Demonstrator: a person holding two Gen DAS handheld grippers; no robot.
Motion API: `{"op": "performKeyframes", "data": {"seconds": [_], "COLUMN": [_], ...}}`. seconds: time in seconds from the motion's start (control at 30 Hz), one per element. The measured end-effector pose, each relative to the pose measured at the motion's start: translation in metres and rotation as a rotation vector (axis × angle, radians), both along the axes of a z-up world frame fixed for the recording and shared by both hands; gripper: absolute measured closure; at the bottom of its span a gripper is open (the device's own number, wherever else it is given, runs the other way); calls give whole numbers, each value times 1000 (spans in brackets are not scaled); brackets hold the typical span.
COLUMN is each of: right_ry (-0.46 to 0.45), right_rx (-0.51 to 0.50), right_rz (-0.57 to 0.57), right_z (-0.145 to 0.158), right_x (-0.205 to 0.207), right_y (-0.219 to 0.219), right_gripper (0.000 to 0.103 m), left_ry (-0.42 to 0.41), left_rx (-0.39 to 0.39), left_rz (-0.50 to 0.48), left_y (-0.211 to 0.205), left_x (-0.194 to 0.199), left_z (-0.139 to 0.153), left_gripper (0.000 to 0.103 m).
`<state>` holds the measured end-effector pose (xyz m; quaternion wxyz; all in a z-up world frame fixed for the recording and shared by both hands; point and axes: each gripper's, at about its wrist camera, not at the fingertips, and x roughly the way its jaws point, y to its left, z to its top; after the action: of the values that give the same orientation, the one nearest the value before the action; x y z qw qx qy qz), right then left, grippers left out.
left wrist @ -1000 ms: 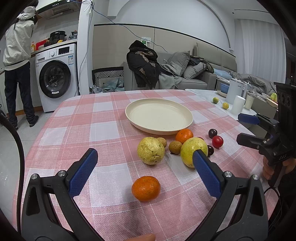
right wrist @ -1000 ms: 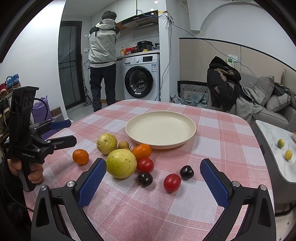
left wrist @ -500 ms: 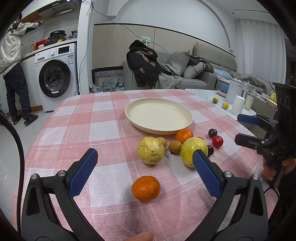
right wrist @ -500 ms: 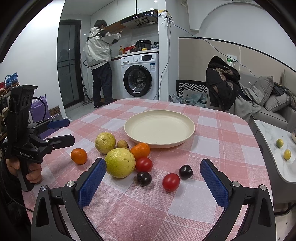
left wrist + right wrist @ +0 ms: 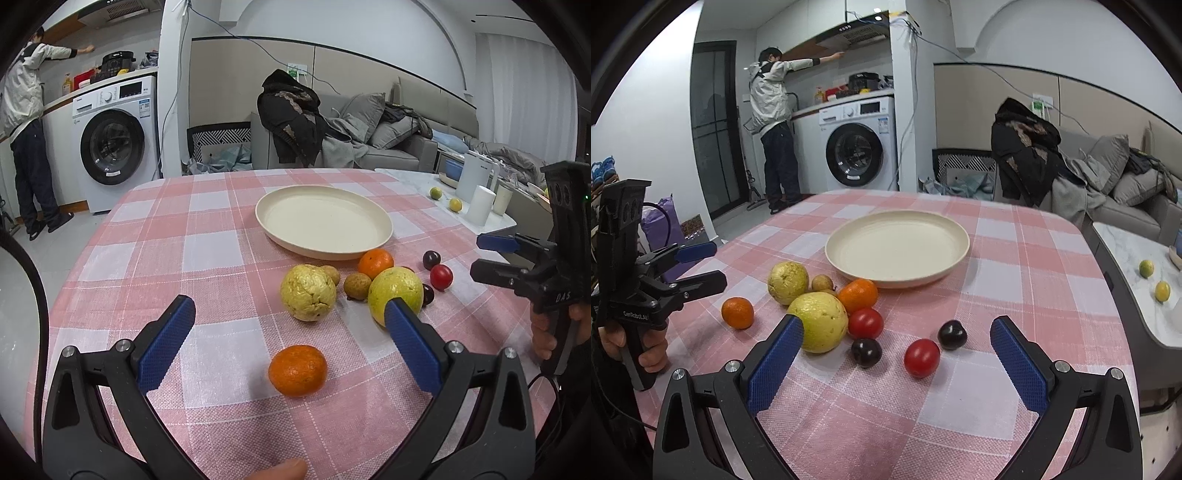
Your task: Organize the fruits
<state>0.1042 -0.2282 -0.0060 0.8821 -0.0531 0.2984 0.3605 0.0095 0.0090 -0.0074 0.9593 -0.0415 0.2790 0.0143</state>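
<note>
A cream plate [image 5: 323,221] [image 5: 897,248] sits empty on the pink checked tablecloth. In front of it lie two yellow-green guavas [image 5: 308,292] [image 5: 395,291], two oranges [image 5: 297,370] [image 5: 375,263], small brown longans [image 5: 357,286], two red tomatoes [image 5: 921,357] [image 5: 865,323] and dark plums [image 5: 952,334]. My left gripper [image 5: 290,312] is open and empty, just short of the near orange. My right gripper [image 5: 897,328] is open and empty, short of the tomatoes and plums. Each gripper shows in the other's view, the right one [image 5: 495,254] and the left one [image 5: 698,262].
A white side table [image 5: 461,214] at the right holds a kettle, cups and two small citrus fruits [image 5: 1154,278]. A person [image 5: 774,122] stands by the washing machine [image 5: 858,144] beyond the table. A sofa with clothes [image 5: 332,125] is behind.
Both grippers stay open and nearly still; the right one has edged slightly toward the fruit. The person in the background has raised an arm to the cupboard.
</note>
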Motion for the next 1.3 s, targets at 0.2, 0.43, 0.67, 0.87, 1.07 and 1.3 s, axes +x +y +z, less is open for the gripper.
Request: {"op": "performKeyframes", "data": {"seconds": [0.2,0.43,0.67,0.87,1.07,1.3], "right_ry": [80,147,221,247,224,180], "right_rx": [-43,-106,-160,-201,-233,-282], "right_rz": [-15,-8,-57,-69,-75,-73], "right_z": [-4,-20,-37,-45,-44,-44], "right_x": [8,14,35,43,42,39], "right_y": [5,12,8,13,19,29], "right_gripper": [0,8,25,34,39,55], "left_ry": [66,179,266,335,357,347], "left_rx": [-8,-4,11,11,29,29], "left_rz": [-23,-46,-63,-65,-77,-99], "left_y": [2,-2,-7,-7,-7,-7], "left_x": [-1,9,19,27,27,26], "left_z": [-3,-19,-34,-45,-51,-48], "left_gripper": [1,2,6,18,40,67]}}
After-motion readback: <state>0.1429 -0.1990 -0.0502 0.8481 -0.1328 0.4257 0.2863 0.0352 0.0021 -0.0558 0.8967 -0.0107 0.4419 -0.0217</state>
